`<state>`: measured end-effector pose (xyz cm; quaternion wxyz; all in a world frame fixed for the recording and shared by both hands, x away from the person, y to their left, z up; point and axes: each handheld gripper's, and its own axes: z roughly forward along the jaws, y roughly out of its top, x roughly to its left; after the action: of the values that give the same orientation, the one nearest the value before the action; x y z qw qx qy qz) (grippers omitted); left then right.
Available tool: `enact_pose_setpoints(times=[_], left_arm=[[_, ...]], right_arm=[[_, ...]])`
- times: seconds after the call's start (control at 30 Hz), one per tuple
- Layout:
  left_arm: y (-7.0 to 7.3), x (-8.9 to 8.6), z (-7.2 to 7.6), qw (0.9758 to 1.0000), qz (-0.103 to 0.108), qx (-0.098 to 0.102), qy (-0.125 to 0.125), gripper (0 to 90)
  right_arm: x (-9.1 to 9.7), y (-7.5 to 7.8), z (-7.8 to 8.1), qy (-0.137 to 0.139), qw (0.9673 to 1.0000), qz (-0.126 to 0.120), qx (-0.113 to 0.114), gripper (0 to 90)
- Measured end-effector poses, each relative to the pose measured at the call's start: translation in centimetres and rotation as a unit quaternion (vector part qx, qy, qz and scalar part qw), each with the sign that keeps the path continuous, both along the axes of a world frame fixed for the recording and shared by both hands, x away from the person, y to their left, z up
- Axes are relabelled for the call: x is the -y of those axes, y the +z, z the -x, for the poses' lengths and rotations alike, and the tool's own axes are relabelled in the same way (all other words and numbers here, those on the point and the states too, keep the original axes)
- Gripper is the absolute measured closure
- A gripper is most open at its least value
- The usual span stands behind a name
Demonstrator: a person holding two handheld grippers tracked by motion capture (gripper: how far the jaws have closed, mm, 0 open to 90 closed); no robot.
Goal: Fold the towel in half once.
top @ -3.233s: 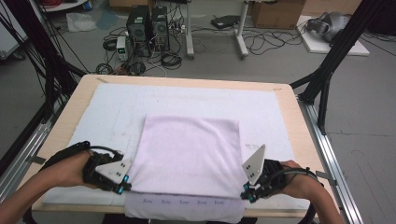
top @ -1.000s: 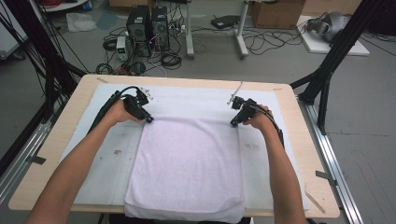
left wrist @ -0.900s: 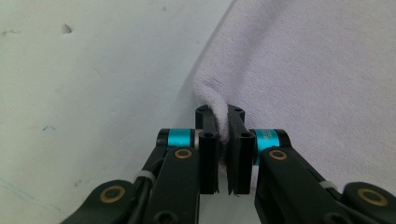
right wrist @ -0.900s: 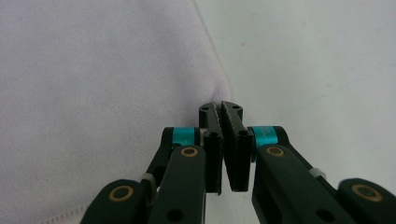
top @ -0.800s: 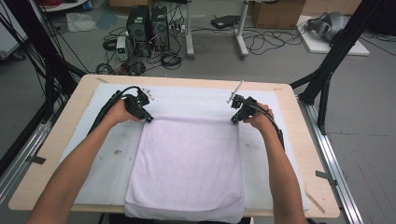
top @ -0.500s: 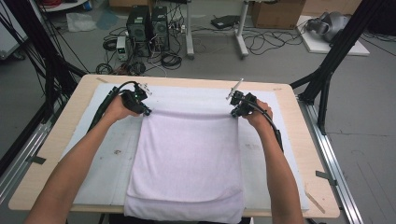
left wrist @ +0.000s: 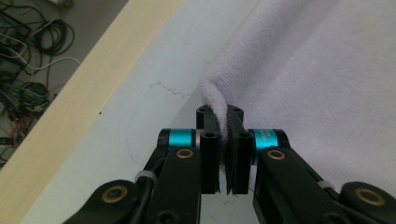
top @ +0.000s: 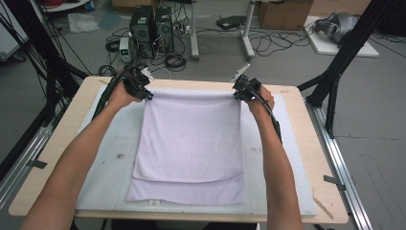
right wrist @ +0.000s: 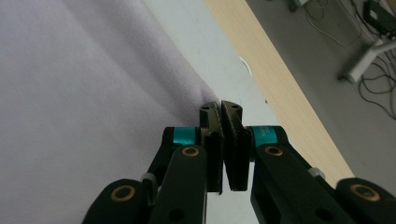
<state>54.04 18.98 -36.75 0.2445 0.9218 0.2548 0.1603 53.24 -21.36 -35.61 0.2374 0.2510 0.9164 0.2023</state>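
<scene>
Lavender towel [top: 191, 139] lies folded on the counter [top: 306, 143], its far corners pinched by left gripper [top: 141, 89] and right gripper [top: 243, 91] fingers.

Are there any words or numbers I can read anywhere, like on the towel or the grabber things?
No text here can be read.
The towel has a small tag at its near edge, too small to tell.
The right gripper has tiny print on its blue band, too blurred to read.
The left gripper has the same, also blurred.
</scene>
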Motion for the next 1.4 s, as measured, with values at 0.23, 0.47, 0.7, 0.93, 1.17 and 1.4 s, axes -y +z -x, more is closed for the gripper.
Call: enact_pose_setpoints(times=[0.23,0.47,0.7,0.93,1.17,1.4], left_arm=[[0.7,-1.7,1.8,0.9981,0.048,0.005,-0.038,31.7],[2.5,-2.8,5.9,0.9921,0.082,0.019,-0.092,18.0],[3.6,-4.1,10.5,0.9861,0.088,0.026,-0.139,17.7],[2.8,-3.9,15.7,0.9751,0.084,0.028,-0.203,17.8],[1.2,-3.2,19.8,0.9661,0.055,0.019,-0.251,17.8],[-0.1,-3.2,21.7,0.9666,0.032,0.006,-0.254,17.8]], right_arm=[[1.7,-0.8,1.3,0.018,0.9961,-0.067,-0.056,47.8],[2.6,0.8,5.0,0.067,0.9883,-0.107,-0.086,24.4],[2.7,1.6,10.7,0.155,0.9752,-0.101,-0.121,19.0],[1.9,0.9,15.7,0.237,0.9579,-0.058,-0.152,23.4],[0.9,-0.6,18.2,0.278,0.9424,0.007,-0.185,34.0],[0.4,-2.5,18.9,0.28,0.9352,0.034,-0.214,42.4]])
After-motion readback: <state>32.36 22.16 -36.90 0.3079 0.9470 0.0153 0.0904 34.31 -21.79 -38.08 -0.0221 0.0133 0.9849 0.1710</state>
